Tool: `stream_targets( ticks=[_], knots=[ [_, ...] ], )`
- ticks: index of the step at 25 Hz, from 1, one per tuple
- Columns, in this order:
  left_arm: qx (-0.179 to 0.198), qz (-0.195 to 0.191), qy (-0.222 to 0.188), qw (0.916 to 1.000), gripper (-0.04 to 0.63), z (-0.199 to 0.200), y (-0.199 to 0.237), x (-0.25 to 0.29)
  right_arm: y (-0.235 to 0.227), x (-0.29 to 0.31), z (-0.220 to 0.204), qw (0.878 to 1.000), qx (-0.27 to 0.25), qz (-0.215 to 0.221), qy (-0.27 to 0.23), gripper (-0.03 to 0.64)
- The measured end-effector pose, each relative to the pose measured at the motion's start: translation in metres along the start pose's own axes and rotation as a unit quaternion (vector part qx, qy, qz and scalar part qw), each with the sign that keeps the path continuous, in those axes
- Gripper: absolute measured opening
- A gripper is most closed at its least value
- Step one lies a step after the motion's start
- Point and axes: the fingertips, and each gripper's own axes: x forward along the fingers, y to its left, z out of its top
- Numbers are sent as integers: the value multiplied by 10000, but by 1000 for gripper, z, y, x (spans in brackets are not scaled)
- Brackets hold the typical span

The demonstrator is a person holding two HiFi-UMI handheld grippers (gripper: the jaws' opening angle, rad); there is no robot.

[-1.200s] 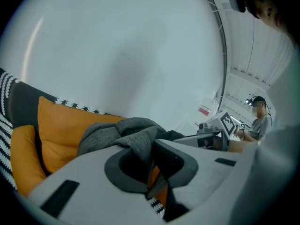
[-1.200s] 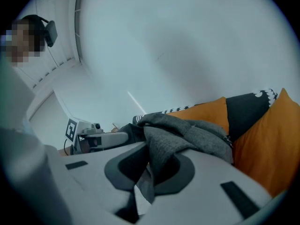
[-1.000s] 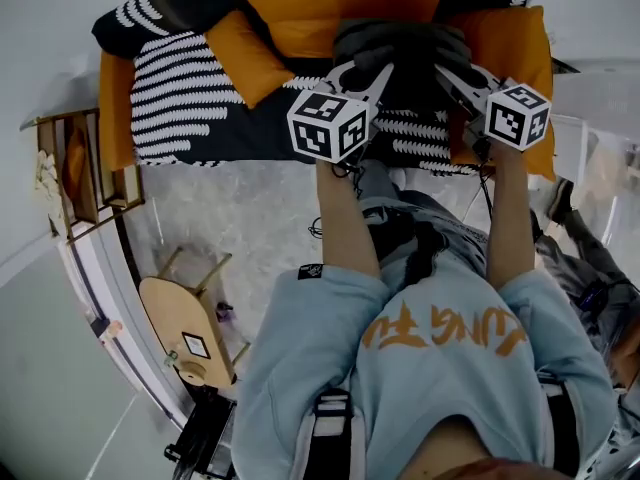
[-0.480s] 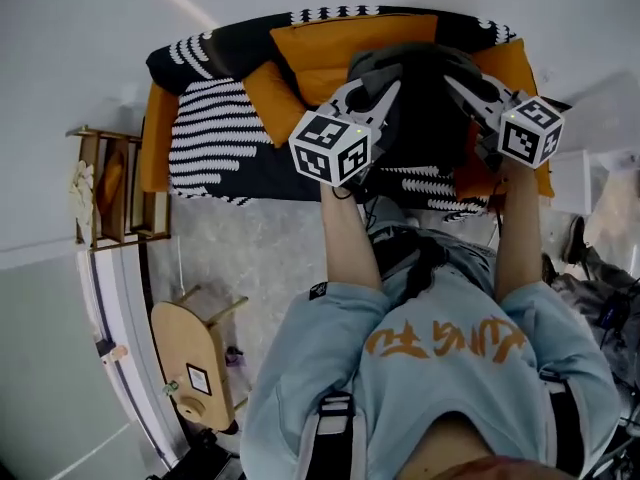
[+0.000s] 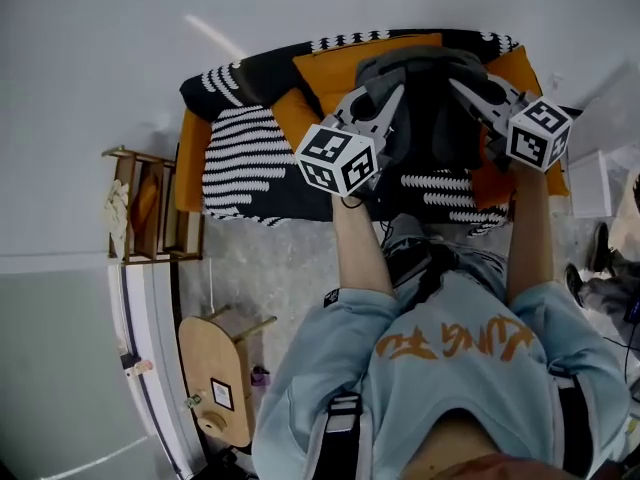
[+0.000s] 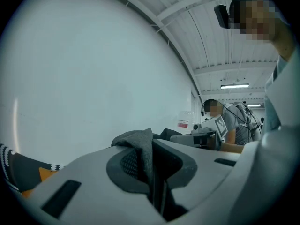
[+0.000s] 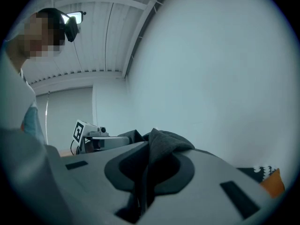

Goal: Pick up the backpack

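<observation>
While the person in the soft pale-blue sweatshirt (image 5: 450, 388) stands with both forearms stretched out, the left gripper (image 5: 396, 92) pinches a fold of coarse dark-grey fabric, and its jaws have just been closing on it. The right gripper (image 5: 456, 84) is clamped on a like fold. Both folds belong to the backpack (image 5: 432, 108), a slumped, rounded dark bundle held between them over the sofa (image 5: 190, 168), toward its right end as the person faces it. Beyond lie plump orange cushions (image 5: 300, 118) and a black blanket (image 5: 245, 158) with wavy white stripes, then the plain pale wall (image 6: 93, 78).
</observation>
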Motion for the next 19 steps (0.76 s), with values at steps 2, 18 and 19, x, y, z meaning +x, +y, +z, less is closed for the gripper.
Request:
stream_targets(
  ticks=[2, 18, 19],
  knots=[
    [31, -14, 1, 10000, 46, 2, -5, -2, 3, -4, 2, 10000, 4, 1, -63, 48],
    [-129, -98, 14, 9999, 46, -17, 0, 0, -3, -4, -15, 9999, 59, -12, -98, 48],
    [-138, -101, 17, 9999, 46, -17, 0, 0, -3, -4, -15, 9999, 63, -18, -96, 48]
  ],
)
